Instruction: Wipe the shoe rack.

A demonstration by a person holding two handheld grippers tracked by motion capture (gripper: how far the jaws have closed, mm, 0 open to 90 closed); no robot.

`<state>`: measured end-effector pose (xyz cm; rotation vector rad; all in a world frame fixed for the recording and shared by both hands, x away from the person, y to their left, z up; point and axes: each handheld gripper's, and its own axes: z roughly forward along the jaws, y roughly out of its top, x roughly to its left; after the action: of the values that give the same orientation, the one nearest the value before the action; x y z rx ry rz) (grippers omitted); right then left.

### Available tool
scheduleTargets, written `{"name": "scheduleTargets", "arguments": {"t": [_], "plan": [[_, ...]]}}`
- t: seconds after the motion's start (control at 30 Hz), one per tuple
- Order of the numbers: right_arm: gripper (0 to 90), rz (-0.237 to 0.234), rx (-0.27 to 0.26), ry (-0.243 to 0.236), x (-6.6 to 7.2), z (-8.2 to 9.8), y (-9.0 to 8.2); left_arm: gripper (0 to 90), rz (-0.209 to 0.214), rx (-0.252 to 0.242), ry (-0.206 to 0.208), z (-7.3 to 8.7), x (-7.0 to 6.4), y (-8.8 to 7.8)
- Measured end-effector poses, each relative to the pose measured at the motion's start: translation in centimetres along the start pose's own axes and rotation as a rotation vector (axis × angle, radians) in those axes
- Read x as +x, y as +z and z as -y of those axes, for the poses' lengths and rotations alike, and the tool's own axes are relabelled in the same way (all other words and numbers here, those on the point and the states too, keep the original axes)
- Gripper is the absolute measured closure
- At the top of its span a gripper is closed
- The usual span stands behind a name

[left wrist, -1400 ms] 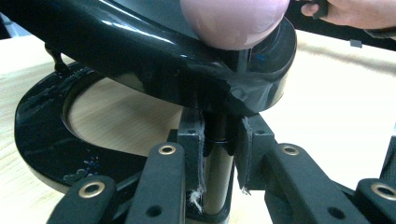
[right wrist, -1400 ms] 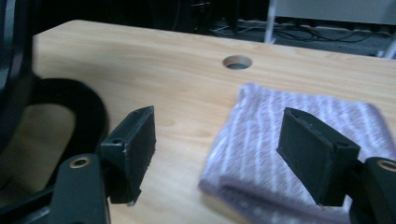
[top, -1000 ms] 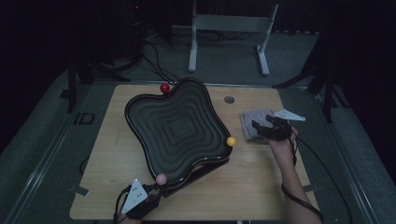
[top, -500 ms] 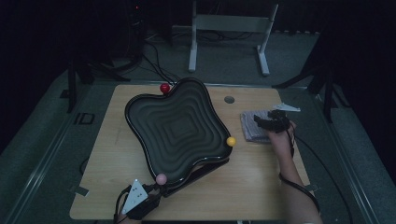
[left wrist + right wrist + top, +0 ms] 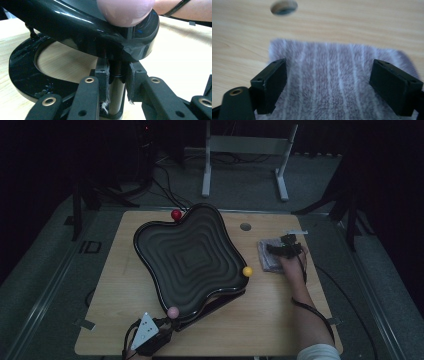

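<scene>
high view: right gripper (image 5: 283,246) over the striped cloth (image 5: 269,255) beside the black tray (image 5: 187,257). left gripper view: left gripper (image 5: 119,75) pinching the tray's post (image 5: 116,75). right gripper view: jaws just opened wide, cloth (image 5: 332,82) lying flat between and below them, stripes running along their reach.

Black wavy tray (image 5: 190,260) tilted on its stand; grey striped cloth (image 5: 342,82), apparently folded, lies flat right of it
</scene>
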<state>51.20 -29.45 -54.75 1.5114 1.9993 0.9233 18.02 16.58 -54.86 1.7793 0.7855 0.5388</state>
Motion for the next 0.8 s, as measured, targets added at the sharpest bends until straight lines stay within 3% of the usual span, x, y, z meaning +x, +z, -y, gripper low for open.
{"name": "scheduleTargets", "arguments": {"t": [0.1,0.3,0.37,0.47,0.53,0.7,0.8], "plan": [[12.4,0.028,0.002,-0.027,0.4,0.5,0.6,74.5,0.005,-0.003,-0.009,0.0,0.0,0.0],[16.5,0.021,0.007,-0.032,0.6,0.6,0.8,74.3,0.024,0.0,-0.02,0.0,0.0,0.0],[24.0,0.017,0.015,-0.029,0.6,0.6,0.6,74.3,0.031,-0.001,-0.019,0.0,-0.1,0.1],[53.5,-0.014,0.023,-0.041,0.9,0.4,0.0,73.6,0.039,-0.001,-0.034,0.0,0.0,0.1],[66.3,-0.034,0.034,-0.038,1.2,0.4,-0.4,69.5,0.039,0.002,-0.055,-0.1,0.0,-0.1],[71.6,-0.04,0.031,-0.041,1.7,0.5,-1.6,59.9,0.043,0.019,-0.049,-0.2,-0.2,-1.0],[71.8,-0.054,0.01,-0.028,1.6,0.6,-2.8,51.4,0.059,-0.003,-0.084,-0.3,0.2,-1.9]]}}
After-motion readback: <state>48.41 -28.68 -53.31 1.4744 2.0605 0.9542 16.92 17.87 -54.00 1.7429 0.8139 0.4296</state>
